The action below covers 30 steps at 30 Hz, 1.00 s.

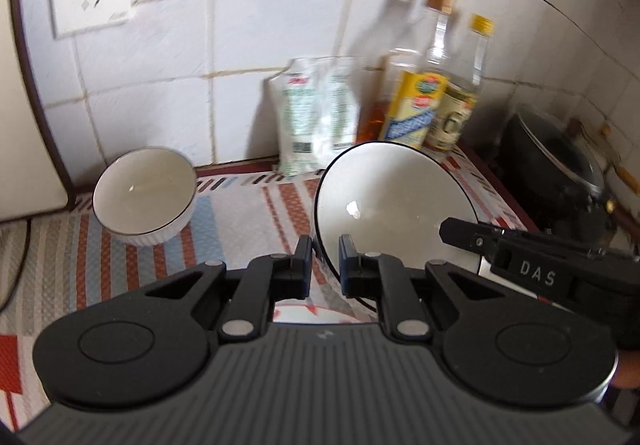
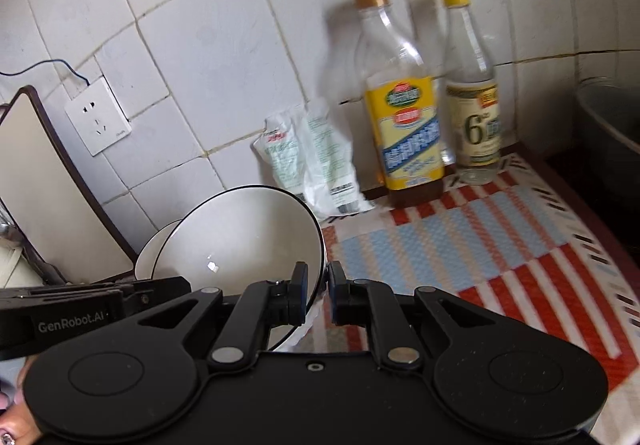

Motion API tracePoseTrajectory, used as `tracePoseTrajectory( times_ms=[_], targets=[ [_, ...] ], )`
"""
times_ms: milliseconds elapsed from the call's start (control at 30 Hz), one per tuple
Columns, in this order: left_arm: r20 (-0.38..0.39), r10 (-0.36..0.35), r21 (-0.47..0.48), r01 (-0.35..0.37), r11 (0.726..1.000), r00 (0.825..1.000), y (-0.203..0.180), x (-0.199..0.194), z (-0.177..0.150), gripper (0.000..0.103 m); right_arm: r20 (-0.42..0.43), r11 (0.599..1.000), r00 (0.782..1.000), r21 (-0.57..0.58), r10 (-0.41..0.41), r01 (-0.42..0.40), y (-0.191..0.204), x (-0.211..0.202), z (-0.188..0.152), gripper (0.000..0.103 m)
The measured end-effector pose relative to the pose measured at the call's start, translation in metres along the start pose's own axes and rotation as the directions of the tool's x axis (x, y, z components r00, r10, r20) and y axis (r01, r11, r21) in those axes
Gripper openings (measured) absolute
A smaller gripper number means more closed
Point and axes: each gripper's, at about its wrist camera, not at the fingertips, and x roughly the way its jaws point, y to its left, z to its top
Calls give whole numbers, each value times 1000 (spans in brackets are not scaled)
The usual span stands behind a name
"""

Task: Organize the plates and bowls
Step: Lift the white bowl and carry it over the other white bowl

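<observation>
Large bowl: white, glossy inside, thin black rim, empty; tilted on edge, its rim pinched on two opposite sides, off the striped mat.

Small bowl: white, ribbed outside, dark rim line, empty; upright on the striped mat near its back edge, left of the large bowl, apart from it.

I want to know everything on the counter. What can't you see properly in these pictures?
- Left wrist view: the bottle labels are blurred, unreadable.
- Left wrist view: the dark pot is in shadow; its contents are hidden.
- Right wrist view: the small bowl is mostly hidden behind the big bowl.
- Both views: the big bowl's underside is blocked by each hand-held gripper.
</observation>
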Motion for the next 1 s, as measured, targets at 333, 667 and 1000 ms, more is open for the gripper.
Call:
tracePoseTrajectory(
  times_ms=[333, 667, 1000],
  targets=[
    [-15, -60, 60, 61, 996, 998, -44, -26, -13, 12, 25, 999, 999, 36, -38, 37, -26, -62, -14, 14],
    [-61, -68, 143, 77, 987, 996, -91, -27, -30, 12, -7, 995, 997, 55, -81, 81, -61, -90, -35, 14],
    [-116, -66, 147, 83, 986, 991, -114, -11, -41, 12, -8, 993, 993, 25, -116, 116, -78, -99, -43, 14]
  ],
)
